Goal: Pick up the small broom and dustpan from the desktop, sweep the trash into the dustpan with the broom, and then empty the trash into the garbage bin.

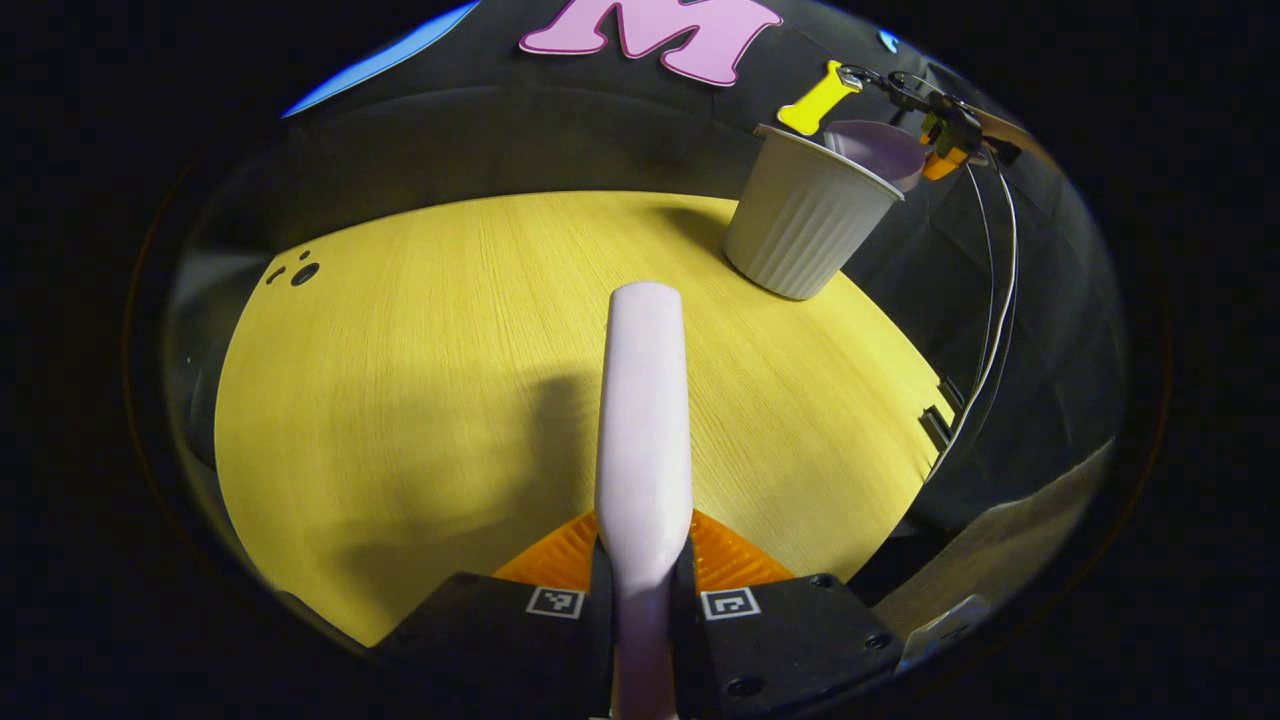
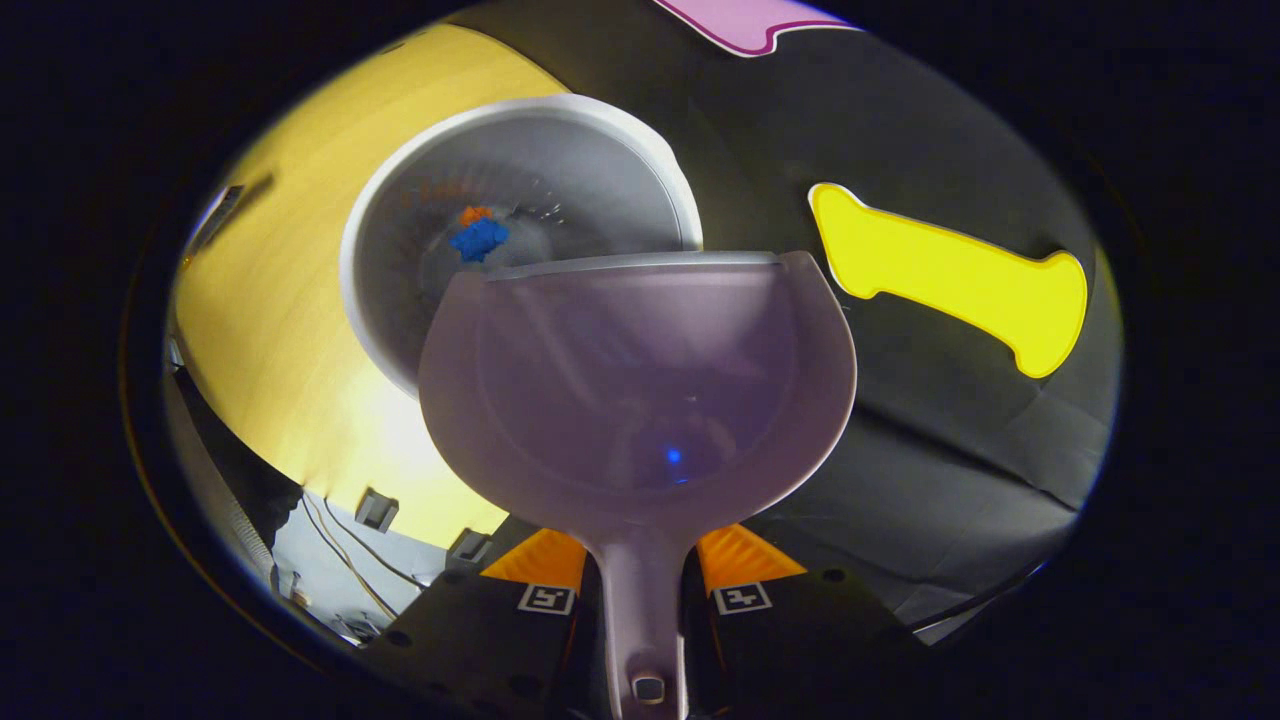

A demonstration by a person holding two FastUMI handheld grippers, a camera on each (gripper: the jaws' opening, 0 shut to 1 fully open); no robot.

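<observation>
In the left gripper view my left gripper [image 1: 642,560] is shut on the pale lilac broom handle [image 1: 643,420], which points forward over the yellow wooden desktop [image 1: 420,340]. The broom's bristles are hidden. Far right stands the ribbed white garbage bin [image 1: 805,215], with the dustpan [image 1: 880,150] tipped over its rim and the other gripper [image 1: 945,130] behind it. In the right gripper view my right gripper [image 2: 640,580] is shut on the lilac dustpan's handle [image 2: 640,610]. The dustpan's scoop [image 2: 640,380] tilts over the garbage bin [image 2: 540,160]; blue and orange trash [image 2: 478,236] lies inside the bin.
Cables [image 1: 995,310] hang beside the desk's right edge. A few dark holes [image 1: 303,272] mark the desktop's far left corner. A bracket [image 2: 375,508] sits on the desk's edge in the right gripper view.
</observation>
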